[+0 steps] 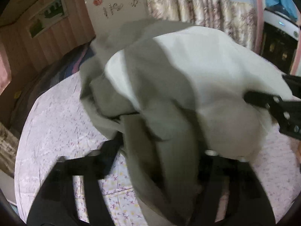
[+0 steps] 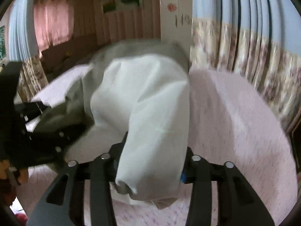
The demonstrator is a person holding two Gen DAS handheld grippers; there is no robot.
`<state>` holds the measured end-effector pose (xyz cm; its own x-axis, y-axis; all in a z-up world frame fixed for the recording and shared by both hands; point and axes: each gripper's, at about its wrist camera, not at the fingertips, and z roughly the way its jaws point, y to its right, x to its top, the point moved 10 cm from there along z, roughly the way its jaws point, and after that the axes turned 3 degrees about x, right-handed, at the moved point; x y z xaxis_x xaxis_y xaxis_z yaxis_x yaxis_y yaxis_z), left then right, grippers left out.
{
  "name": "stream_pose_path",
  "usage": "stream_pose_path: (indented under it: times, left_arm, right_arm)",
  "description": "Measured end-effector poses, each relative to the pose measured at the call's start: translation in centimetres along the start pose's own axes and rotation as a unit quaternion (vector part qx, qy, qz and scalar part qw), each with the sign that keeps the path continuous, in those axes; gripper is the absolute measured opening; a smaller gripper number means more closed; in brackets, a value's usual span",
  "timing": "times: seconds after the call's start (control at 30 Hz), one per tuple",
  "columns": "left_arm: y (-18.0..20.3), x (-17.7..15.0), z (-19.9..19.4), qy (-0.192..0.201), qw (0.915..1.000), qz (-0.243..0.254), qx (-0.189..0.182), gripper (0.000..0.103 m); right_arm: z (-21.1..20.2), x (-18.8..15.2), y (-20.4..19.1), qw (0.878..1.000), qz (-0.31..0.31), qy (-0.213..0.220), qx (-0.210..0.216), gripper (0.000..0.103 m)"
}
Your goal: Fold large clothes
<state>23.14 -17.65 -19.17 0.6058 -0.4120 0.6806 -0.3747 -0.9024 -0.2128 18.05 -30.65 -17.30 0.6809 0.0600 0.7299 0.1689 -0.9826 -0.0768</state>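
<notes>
Pink floral bedsheet [image 1: 56, 124] under everything. Left gripper [image 1: 161, 150] fingers clamp the grey side of the grey-and-white garment [image 1: 188, 79], lifted over the bed; right gripper [image 2: 152, 162] fingers clamp a bunched white part.

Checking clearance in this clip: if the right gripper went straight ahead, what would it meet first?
The garment it already grips: the right gripper has white cloth bunched between its fingers, rising ahead. Beyond it probably the bed; depth unclear.

Both wrist views, blurred, closely face one garment [image 1: 169, 86].
</notes>
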Motion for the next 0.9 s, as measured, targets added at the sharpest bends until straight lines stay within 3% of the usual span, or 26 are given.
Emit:
stream_pose_path:
  times: [0.07, 0.13, 0.23, 0.43, 0.57, 0.63, 0.7, 0.83, 0.9]
  left_arm:
    - [-1.0, -0.6, 0.1, -0.014, 0.9996, -0.022, -0.009, 0.093]
    - [-1.9, -0.7, -0.1, -0.021, 0.999, -0.038, -0.009, 0.1]
    - [-2.6, -1.4, -1.0, -0.025, 0.9985, -0.045, -0.015, 0.1]
    - [-5.6, -3.5, -4.0, -0.04, 0.9949, -0.082, -0.041, 0.1]
    - [-7.8, -3.5, -7.0, -0.027, 0.9965, -0.079, 0.0, 0.1]
    - [-9.2, -3.0, -9.2, -0.003, 0.996, -0.065, 0.062, 0.1]
    - [-10.0, -2.3, -11.6, 0.022, 0.9926, -0.061, 0.102, 0.1]
    - [-10.5, -1.6, -15.5, 0.058, 0.9901, -0.099, 0.081, 0.1]
    - [-11.3, -1.7, -17.2, 0.076, 0.9855, -0.121, 0.092, 0.1]
  right_arm:
    - [-0.3, -0.4, 0.4, 1.0, 0.018, 0.005, 0.012, 0.061]
    - [-0.3, -0.8, 0.4, 1.0, 0.011, -0.008, -0.001, 0.083]
    - [-1.6, -1.4, 0.4, 1.0, -0.005, -0.008, -0.009, 0.092]
    - [-5.3, -1.3, 2.1, 1.0, -0.011, 0.006, -0.013, 0.096]
    - [-9.3, 0.9, 1.6, 0.997, -0.008, 0.073, -0.003, 0.1]
    - [-11.0, 2.1, 0.8, 0.995, -0.004, 0.103, 0.011, 0.101]
    - [-11.8, 2.7, -0.2, 0.994, -0.007, 0.106, 0.018, 0.101]
    - [-12.7, 3.8, -1.7, 0.993, 0.011, 0.12, -0.001, 0.101]
    - [-12.8, 4.1, -2.2, 0.992, 0.018, 0.123, -0.014, 0.101]
